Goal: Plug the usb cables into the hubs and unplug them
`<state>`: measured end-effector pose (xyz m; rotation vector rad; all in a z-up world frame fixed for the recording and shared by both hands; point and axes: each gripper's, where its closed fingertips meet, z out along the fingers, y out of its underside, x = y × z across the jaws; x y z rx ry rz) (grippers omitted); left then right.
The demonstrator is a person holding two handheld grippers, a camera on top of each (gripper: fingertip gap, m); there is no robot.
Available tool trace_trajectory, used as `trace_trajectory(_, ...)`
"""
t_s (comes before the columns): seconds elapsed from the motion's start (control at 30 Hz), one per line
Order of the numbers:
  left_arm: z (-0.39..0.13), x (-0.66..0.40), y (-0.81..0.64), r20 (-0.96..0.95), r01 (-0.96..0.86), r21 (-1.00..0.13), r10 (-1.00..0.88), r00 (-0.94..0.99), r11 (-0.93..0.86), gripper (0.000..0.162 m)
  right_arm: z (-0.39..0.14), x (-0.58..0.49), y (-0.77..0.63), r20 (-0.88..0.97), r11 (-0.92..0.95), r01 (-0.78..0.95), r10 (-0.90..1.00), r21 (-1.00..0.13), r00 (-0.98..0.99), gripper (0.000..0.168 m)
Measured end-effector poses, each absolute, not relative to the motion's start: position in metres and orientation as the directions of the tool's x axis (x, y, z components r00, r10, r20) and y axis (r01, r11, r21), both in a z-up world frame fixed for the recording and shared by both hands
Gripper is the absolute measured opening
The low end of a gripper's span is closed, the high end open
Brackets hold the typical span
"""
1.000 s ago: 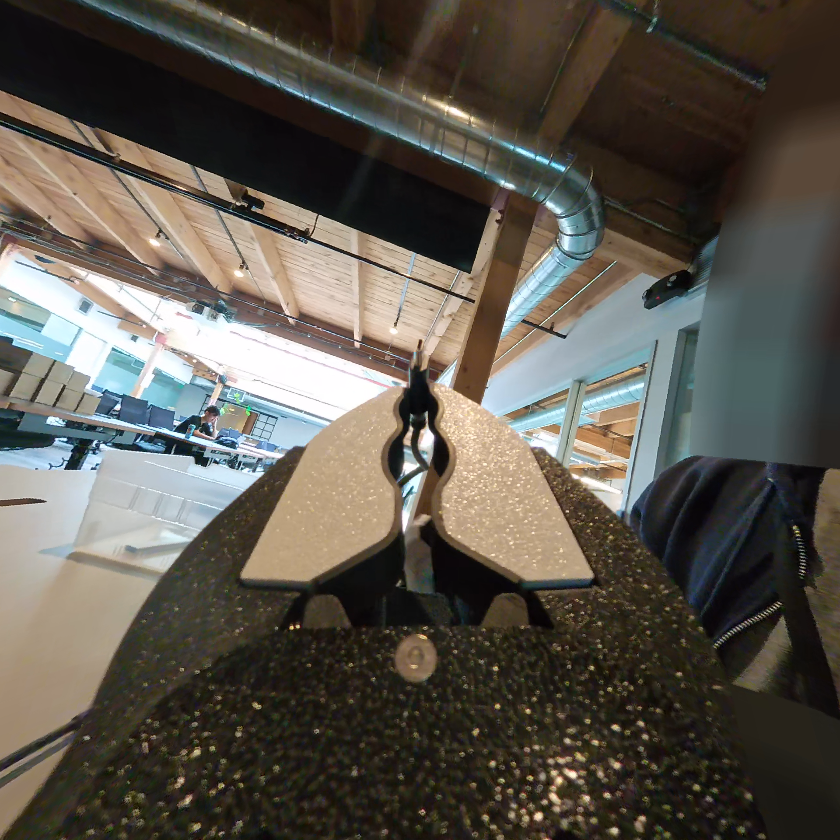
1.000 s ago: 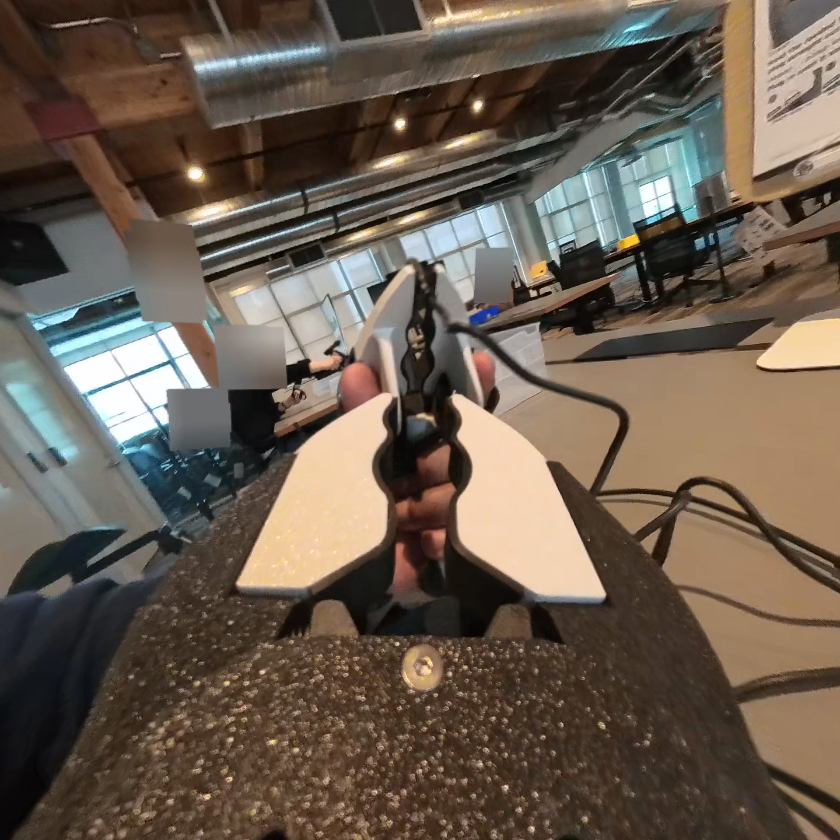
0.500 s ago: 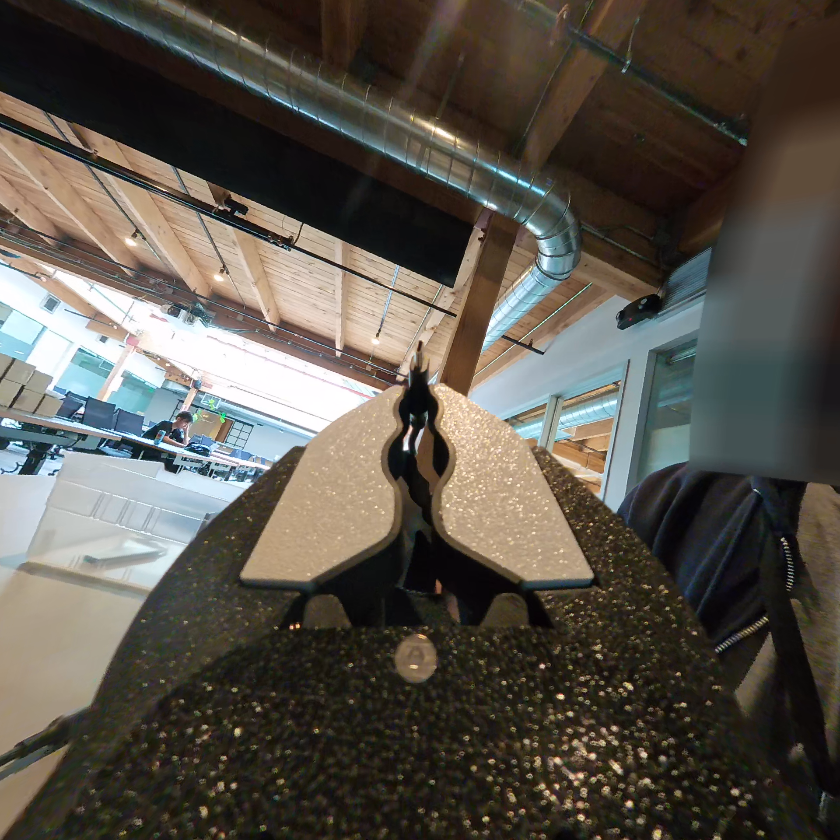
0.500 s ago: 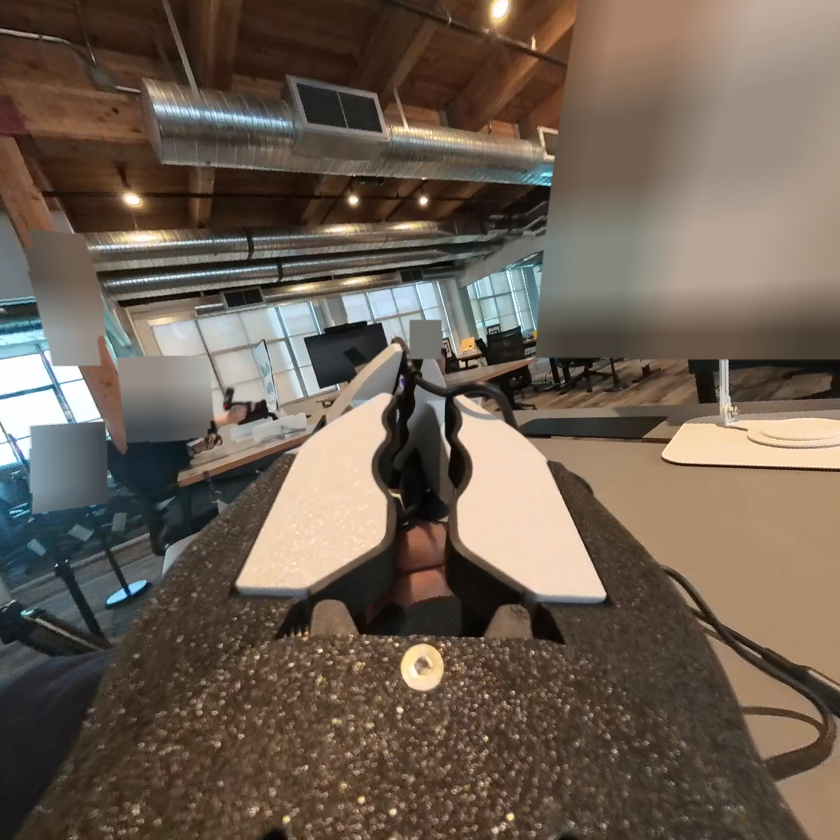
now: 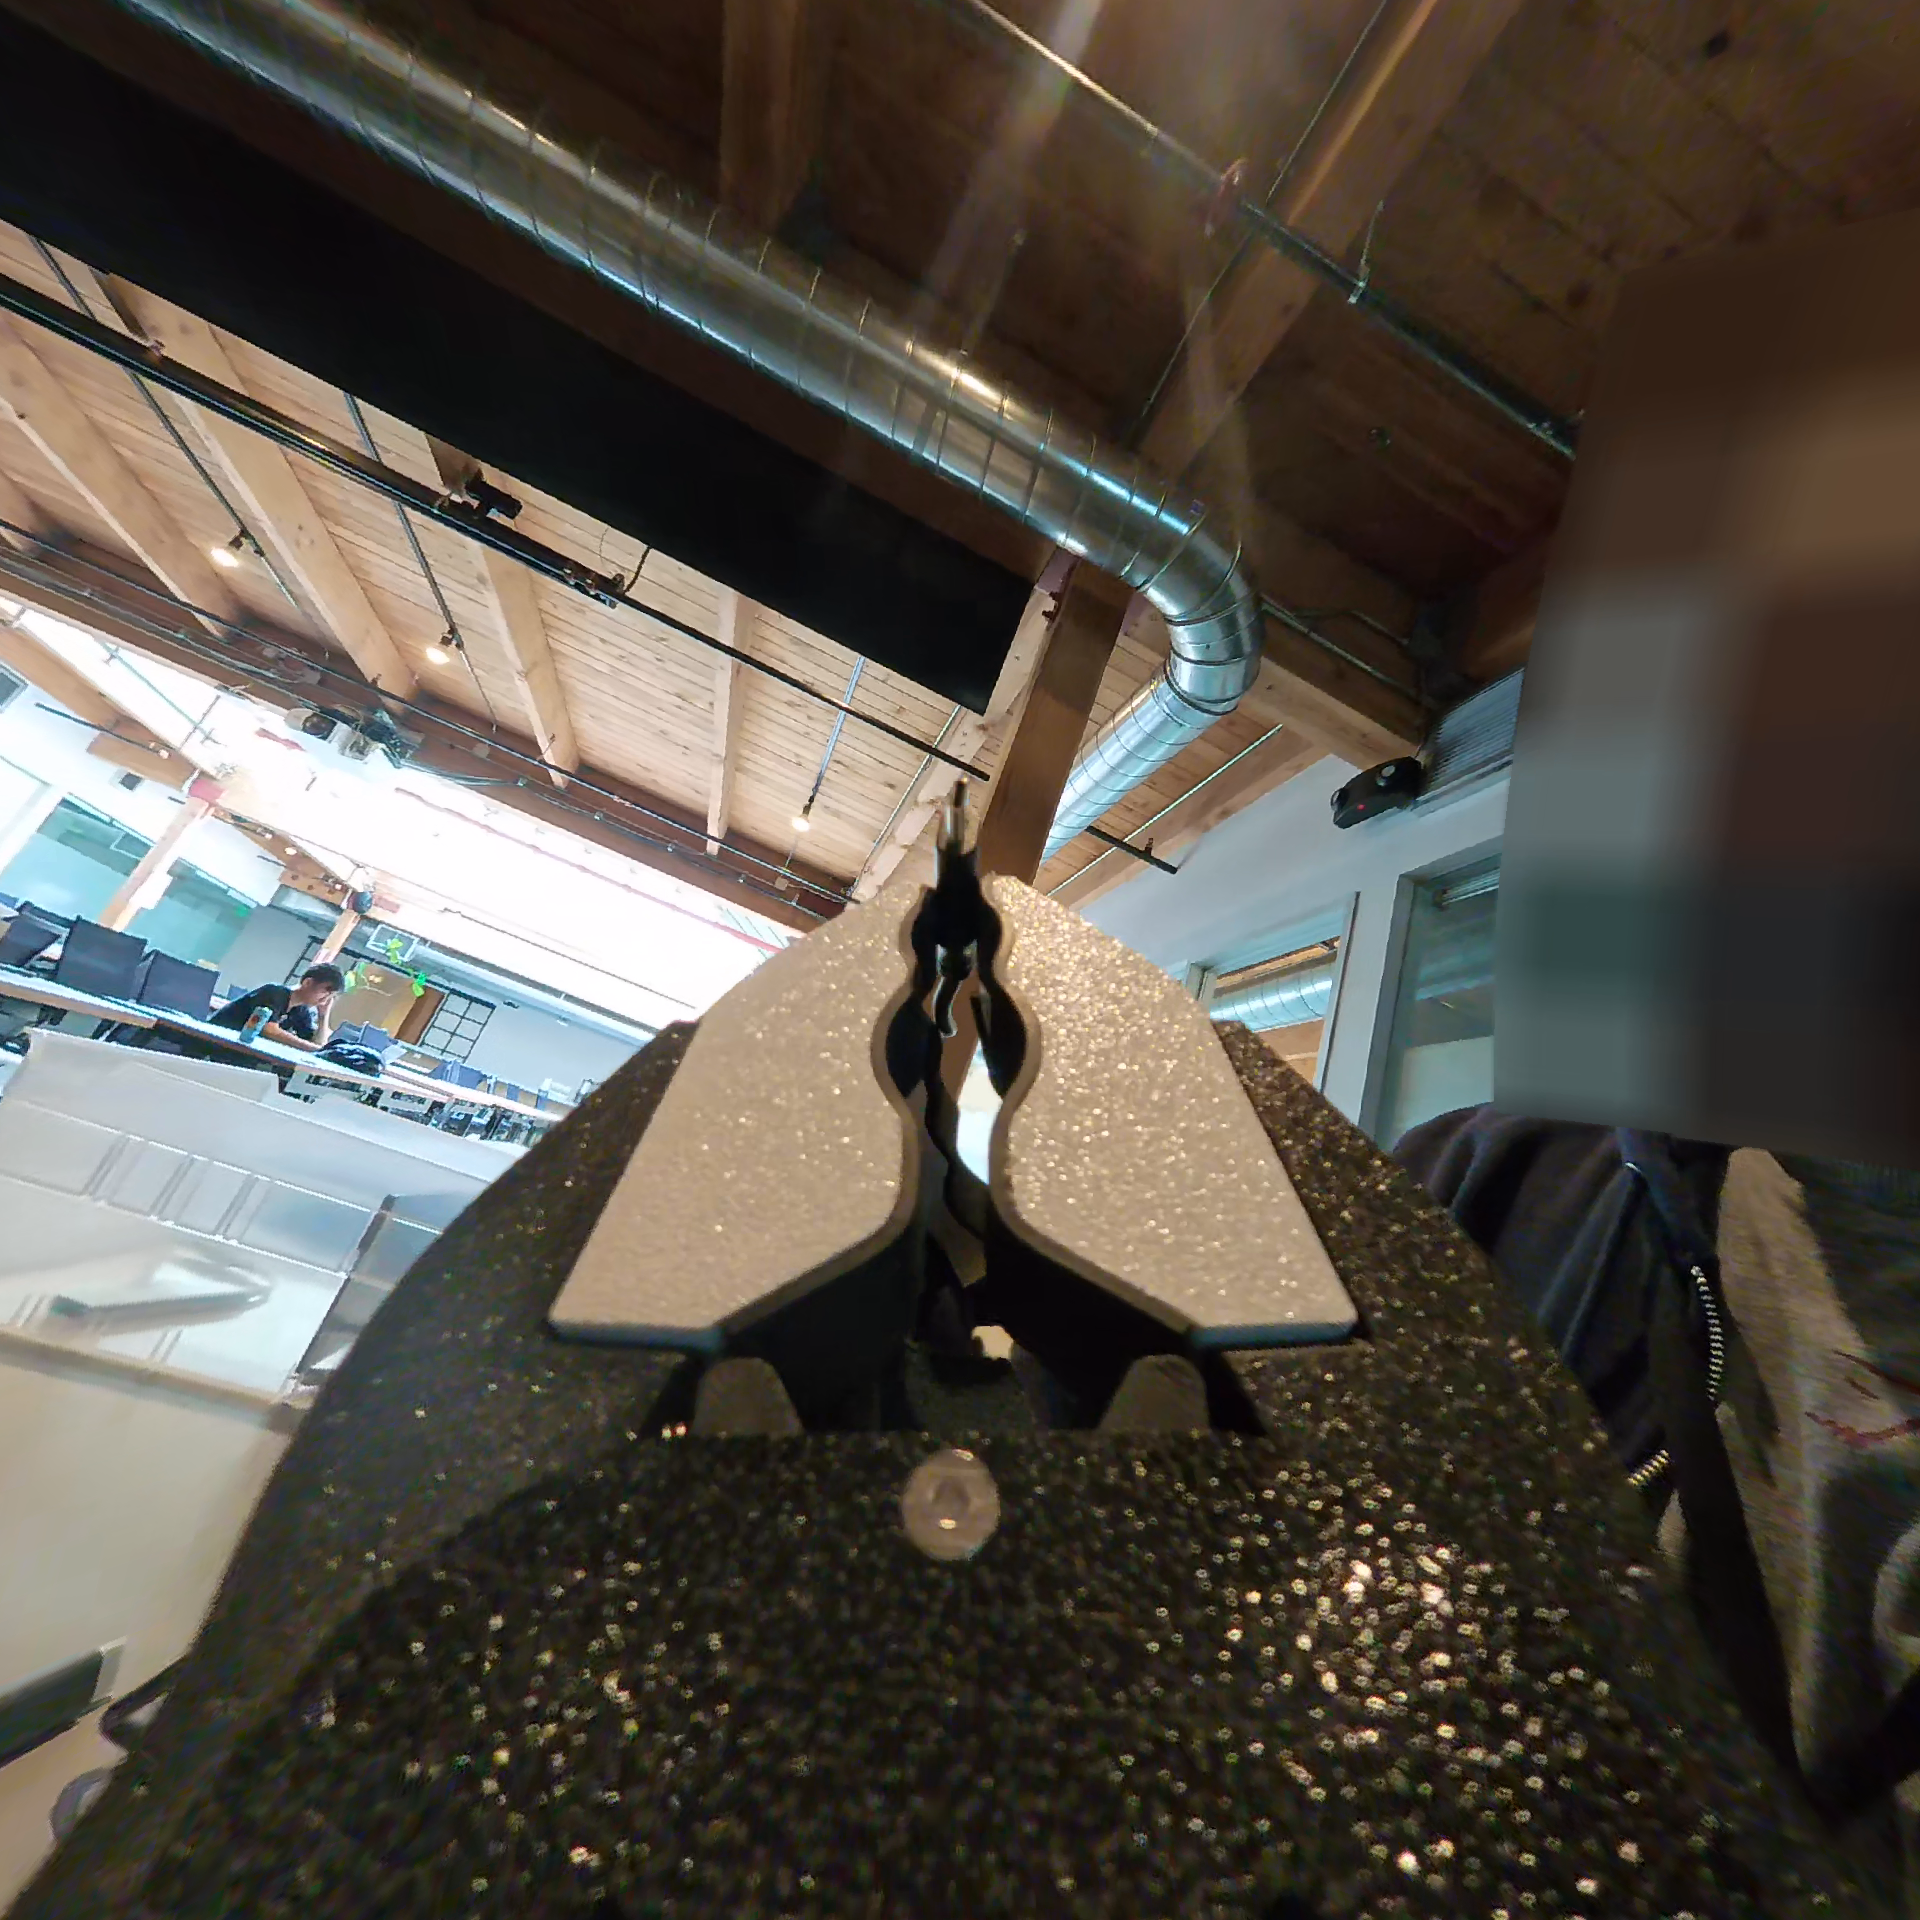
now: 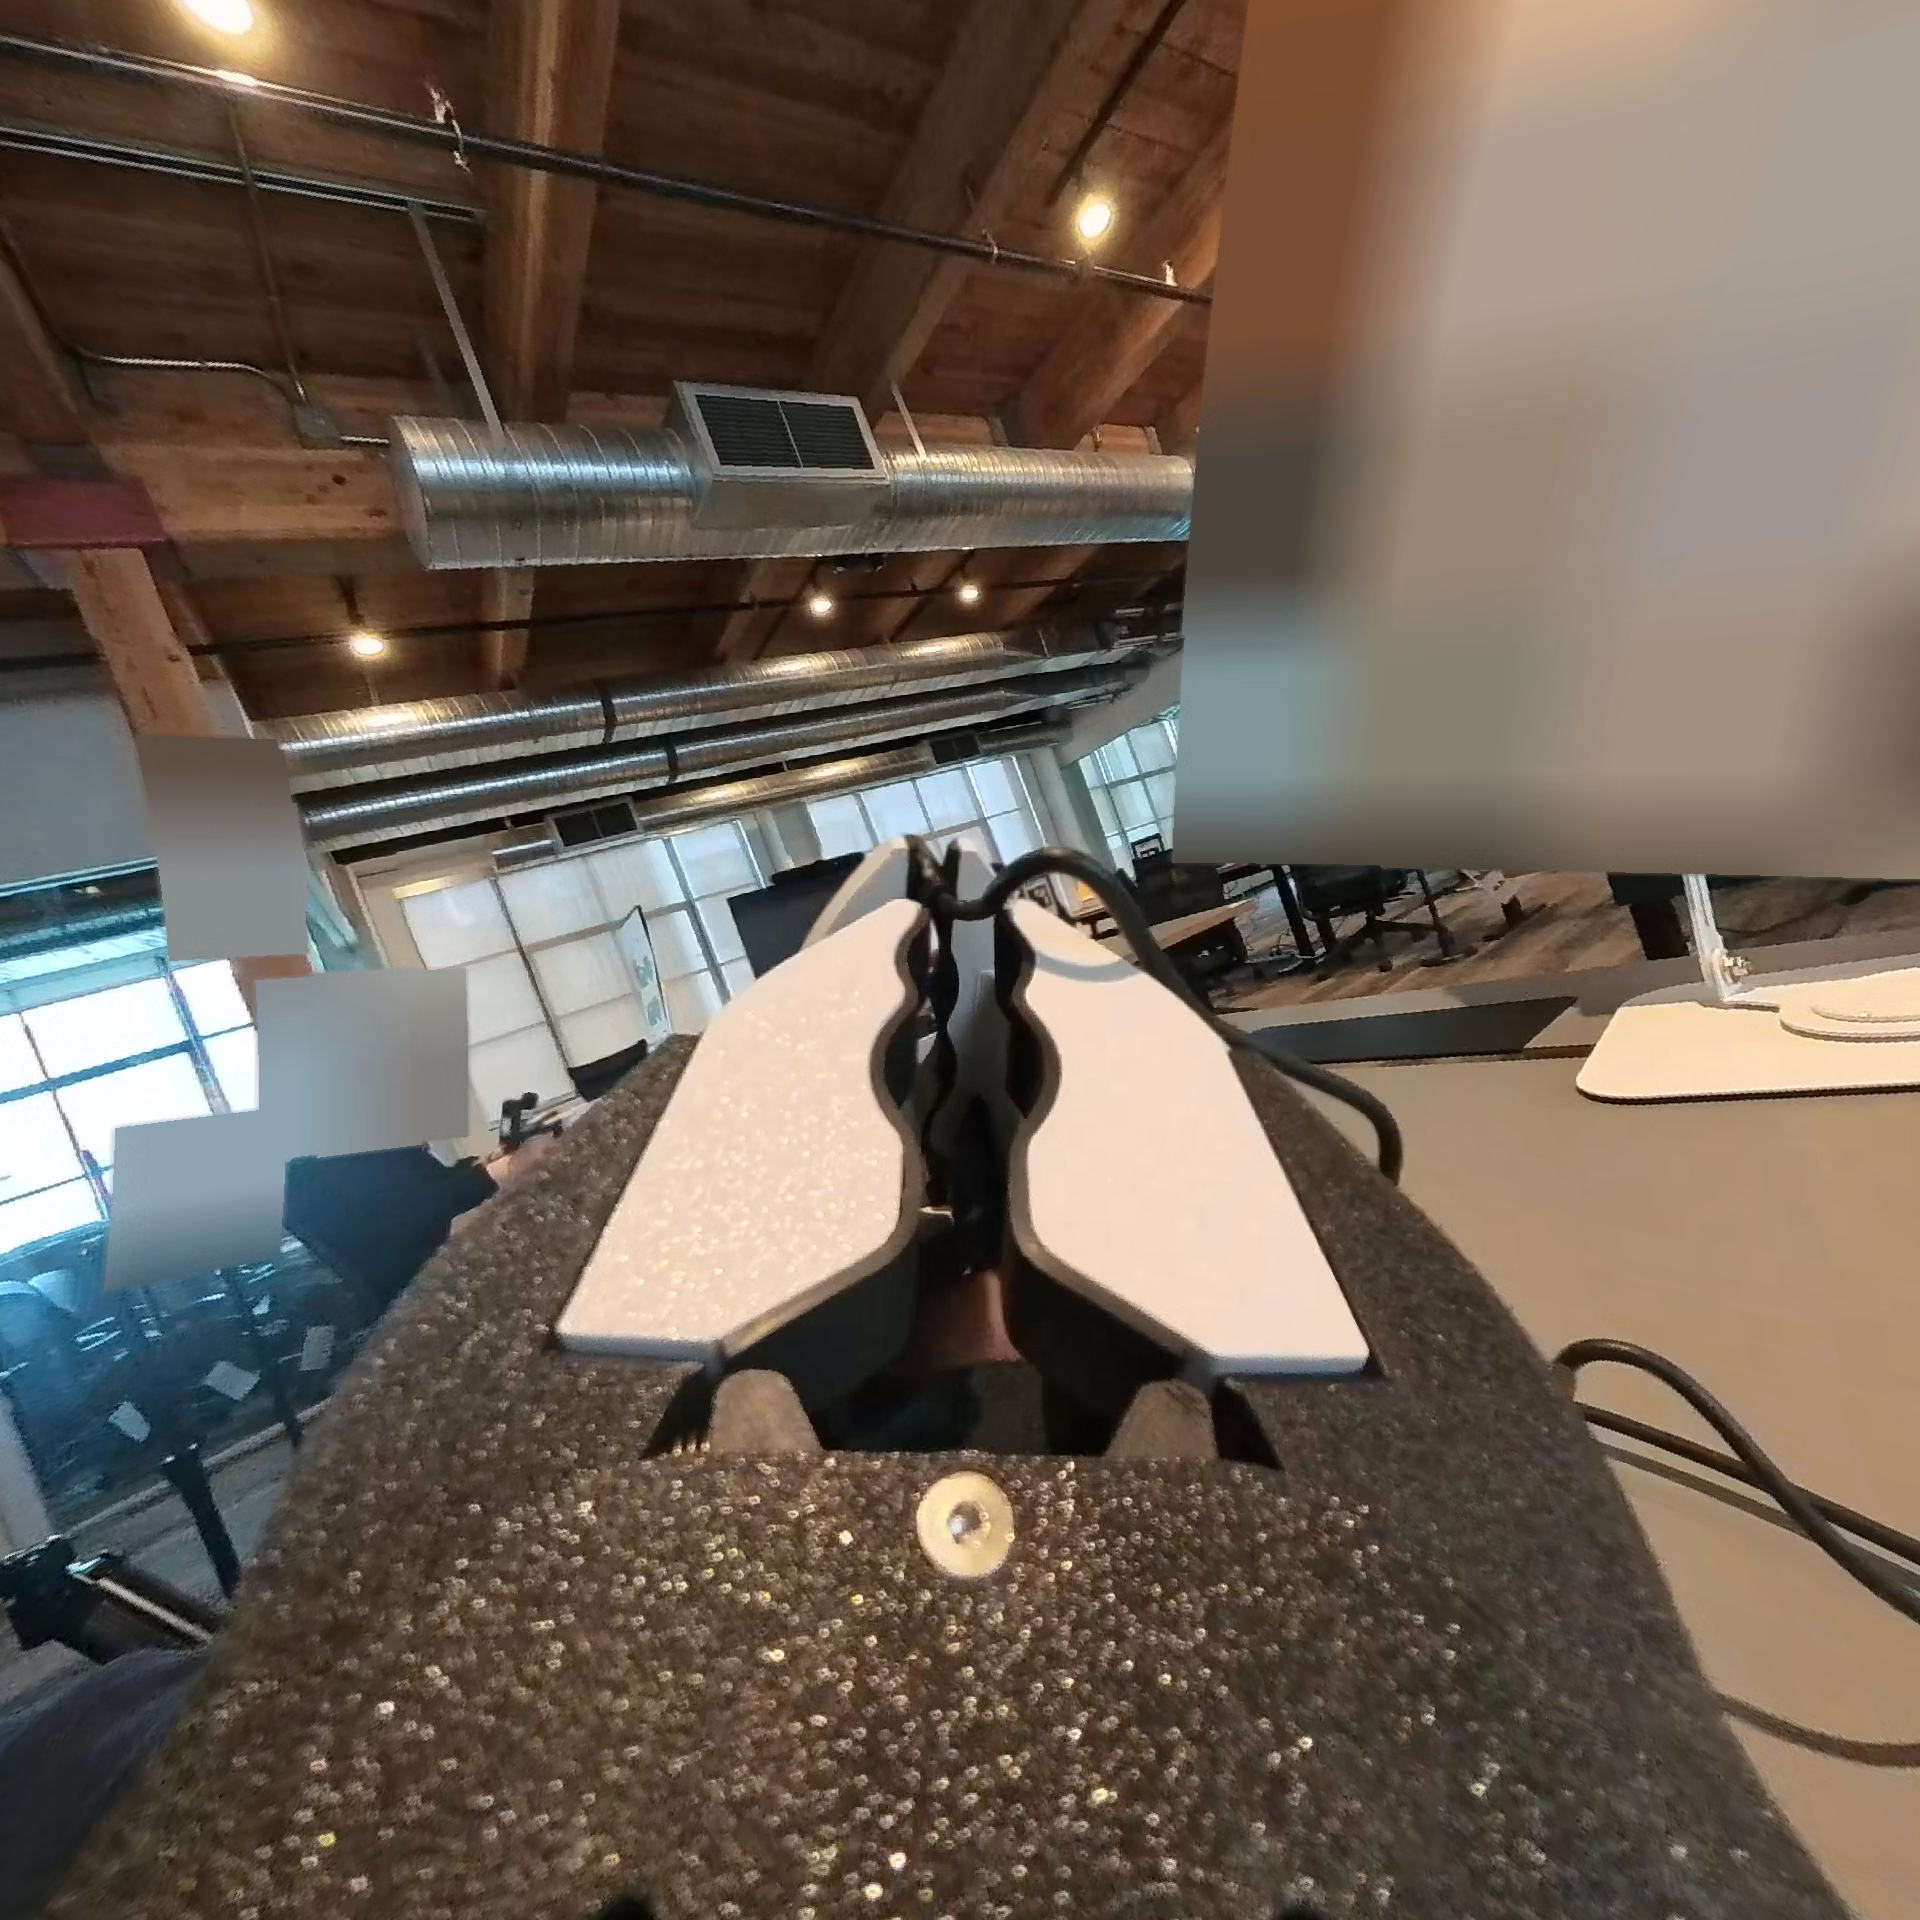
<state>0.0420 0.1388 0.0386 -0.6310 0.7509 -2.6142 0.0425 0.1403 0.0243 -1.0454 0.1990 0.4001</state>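
Observation:
In the left wrist view my left gripper points up toward the ceiling and is shut on a black USB plug, whose thin metal tip sticks out above the fingertips. In the right wrist view my right gripper is shut, and a black USB cable comes out between its tips, arcs right and drops behind the right finger. The left gripper shows just beyond those tips, almost touching them. No hub is in view.
More black cables lie on the grey table at the right, with a white flat base farther back. A person in a dark hoodie is close on the right. A white box stands at the left. My left and right fingertips are right by each other.
The right gripper has tilted up and closed in on the left gripper, whose hand is now hidden behind its fingers. Both grippers stay shut.

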Motion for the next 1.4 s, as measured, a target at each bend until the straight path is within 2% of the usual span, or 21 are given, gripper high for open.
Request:
trace_trajectory(0.33,0.037,0.044,0.135,0.321,0.19,-0.574,-0.432,-0.843,-0.797,0.006,0.026,0.043,0.137,-0.317,0.445,-0.39,0.232,-0.806,0.92,0.003)
trace_trajectory(0.8,0.038,0.043,0.143,0.335,0.19,-0.574,-0.441,-0.833,-0.796,0.009,0.028,0.047,0.126,-0.299,0.439,-0.398,0.278,-0.805,0.913,0.003)
trace_trajectory(1.2,0.03,0.049,0.134,0.317,0.168,-0.715,-0.529,-0.787,-0.678,0.011,0.016,0.06,0.117,-0.329,0.283,-0.447,0.38,-0.849,0.864,0.003)
trace_trajectory(1.4,0.019,0.056,0.128,0.273,0.174,-0.809,-0.62,-0.736,-0.562,0.01,0.011,0.066,0.111,-0.326,0.231,-0.433,0.389,-0.871,0.862,0.003)
